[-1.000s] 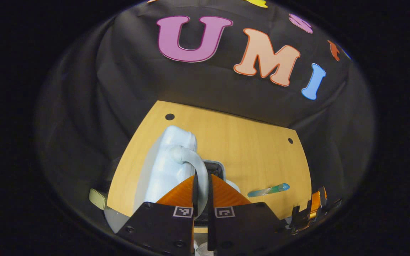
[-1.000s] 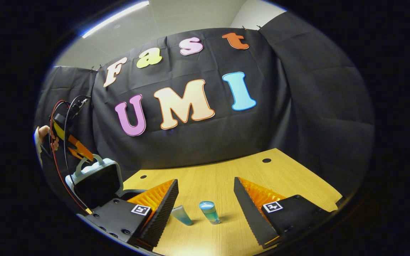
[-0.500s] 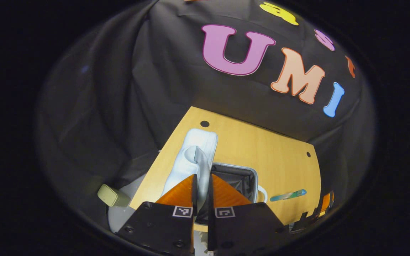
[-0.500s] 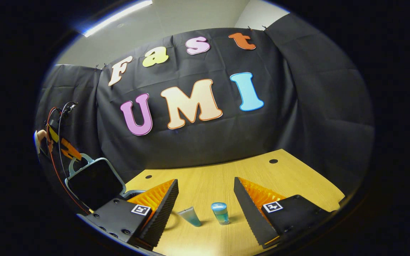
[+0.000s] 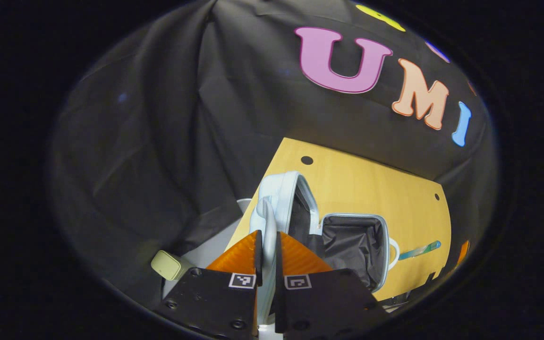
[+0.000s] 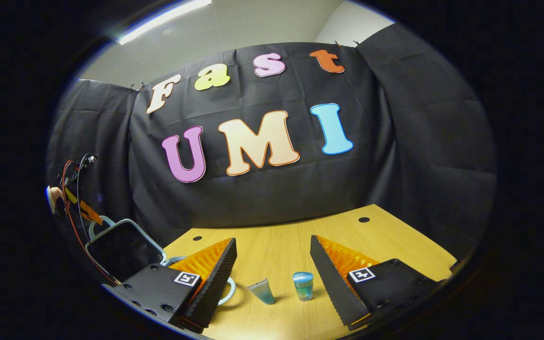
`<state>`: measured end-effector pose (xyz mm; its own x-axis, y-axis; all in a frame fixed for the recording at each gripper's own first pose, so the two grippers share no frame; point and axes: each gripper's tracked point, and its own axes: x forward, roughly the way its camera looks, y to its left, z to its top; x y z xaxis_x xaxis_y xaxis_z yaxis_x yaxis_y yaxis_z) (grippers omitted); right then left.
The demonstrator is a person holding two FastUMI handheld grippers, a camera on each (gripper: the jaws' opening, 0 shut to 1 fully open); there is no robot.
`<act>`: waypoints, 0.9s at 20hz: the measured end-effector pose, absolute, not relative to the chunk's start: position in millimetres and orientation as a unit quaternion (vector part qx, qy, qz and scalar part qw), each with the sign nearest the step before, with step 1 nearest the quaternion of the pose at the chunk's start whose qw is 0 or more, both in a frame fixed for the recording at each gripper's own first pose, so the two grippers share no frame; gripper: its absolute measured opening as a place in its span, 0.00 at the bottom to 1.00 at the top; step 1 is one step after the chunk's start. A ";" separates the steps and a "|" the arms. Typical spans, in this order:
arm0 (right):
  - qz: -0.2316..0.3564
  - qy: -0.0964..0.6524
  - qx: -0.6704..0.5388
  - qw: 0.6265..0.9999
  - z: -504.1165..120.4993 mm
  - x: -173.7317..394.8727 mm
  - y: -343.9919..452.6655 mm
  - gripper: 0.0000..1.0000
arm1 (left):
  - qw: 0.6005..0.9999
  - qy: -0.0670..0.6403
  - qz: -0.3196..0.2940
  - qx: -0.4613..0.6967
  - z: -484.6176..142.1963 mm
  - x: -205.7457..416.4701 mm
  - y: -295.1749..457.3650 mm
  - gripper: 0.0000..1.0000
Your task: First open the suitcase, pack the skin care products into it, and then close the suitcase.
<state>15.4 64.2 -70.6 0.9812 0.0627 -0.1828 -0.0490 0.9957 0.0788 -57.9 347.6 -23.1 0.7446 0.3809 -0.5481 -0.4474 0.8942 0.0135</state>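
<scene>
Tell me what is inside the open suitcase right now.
The suitcase shows only its dark fabric lining; no products are visible inside. The near corner is hidden behind the left gripper, whose jaws grip the lid handle.

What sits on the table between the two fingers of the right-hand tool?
In the right gripper view, the open right gripper frames a small blue-capped jar and a teal tube, both resting on the wooden table, touched by neither finger.

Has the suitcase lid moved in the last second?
Yes. The suitcase lid, held by its handle in the left tongs, has swung up and back from the wooden table, exposing the dark lining.
</scene>
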 end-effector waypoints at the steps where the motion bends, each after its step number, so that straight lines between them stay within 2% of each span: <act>1: 0.027 0.091 0.036 0.995 -69.6 15.1 66.0 0.98 | 0.930 0.281 0.228 -0.066 -29.3 -60.0 355.5 0.08; 4: 0.024 0.091 0.029 0.995 -69.1 12.2 71.5 0.98 | 0.919 0.294 0.250 -0.081 -60.6 -74.3 384.2 0.08; 8: 0.023 0.092 0.022 0.995 -68.1 7.9 76.7 0.98 | 0.899 0.303 0.269 -0.166 -117.0 -86.4 407.0 0.07; 10: 0.021 0.093 0.017 0.995 -69.6 6.3 76.4 0.98 | 0.889 0.305 0.275 -0.204 -143.2 -93.5 413.5 0.10; 12: 0.018 0.097 0.017 0.995 -73.6 4.7 76.2 0.98 | 0.879 0.310 0.284 -0.226 -168.0 -99.5 419.2 0.08; 14: 0.017 0.103 0.023 0.994 -79.5 1.5 76.7 0.94 | 0.872 0.312 0.285 -0.248 -183.6 -101.4 424.4 0.11; 15: 0.016 0.105 0.024 0.994 -80.9 -0.3 76.7 0.98 | 0.871 0.311 0.282 -0.256 -188.4 -101.2 426.0 0.08; 18: 0.015 0.109 0.020 0.994 -86.6 -2.8 76.3 0.98 | 0.865 0.319 0.286 -0.262 -204.4 -101.7 430.5 0.08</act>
<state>-2.8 76.3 -86.6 0.9759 0.0332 -0.2159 -0.0245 0.9988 0.0425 -101.7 430.5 -204.4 0.6329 0.3271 -0.7018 -0.6617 0.6992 -0.2708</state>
